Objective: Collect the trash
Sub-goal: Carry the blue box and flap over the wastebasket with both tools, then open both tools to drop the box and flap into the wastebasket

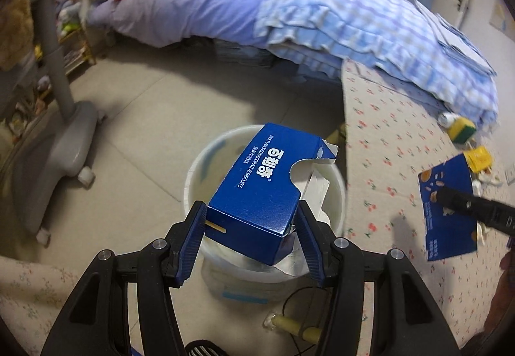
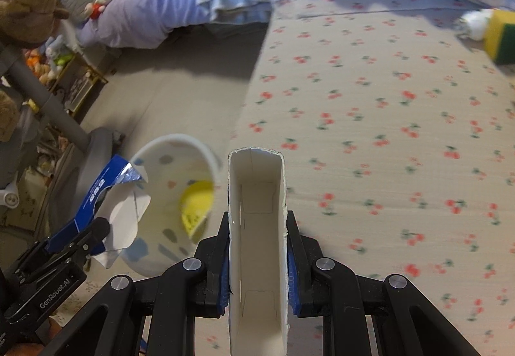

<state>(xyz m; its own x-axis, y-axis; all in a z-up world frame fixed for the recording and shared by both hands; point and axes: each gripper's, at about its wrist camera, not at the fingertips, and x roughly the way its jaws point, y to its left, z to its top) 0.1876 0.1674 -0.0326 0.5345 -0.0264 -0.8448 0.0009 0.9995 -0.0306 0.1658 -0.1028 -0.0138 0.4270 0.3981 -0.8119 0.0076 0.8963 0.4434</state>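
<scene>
My left gripper [image 1: 250, 211] is shut on a torn blue biscuit box [image 1: 264, 182] and holds it over the white bin [image 1: 196, 163]. The same box [image 2: 96, 192] and left gripper show at the left of the right wrist view, beside the bin [image 2: 180, 143], which has a yellow wrapper [image 2: 196, 204] inside. My right gripper [image 2: 257, 220] is shut on a torn piece of box [image 2: 257, 227] with its white inside facing up, over the cherry-print table [image 2: 386, 130]. That piece shows blue [image 1: 447, 211] at the right of the left wrist view.
A yellow-green sponge [image 2: 502, 34] and a crumpled white piece [image 2: 476, 21] lie at the table's far edge, with yellow wrappers [image 1: 479, 159] nearby. A bed with a blue quilt [image 1: 354, 21] stands behind. A grey chair base [image 1: 64, 137] stands left of the bin.
</scene>
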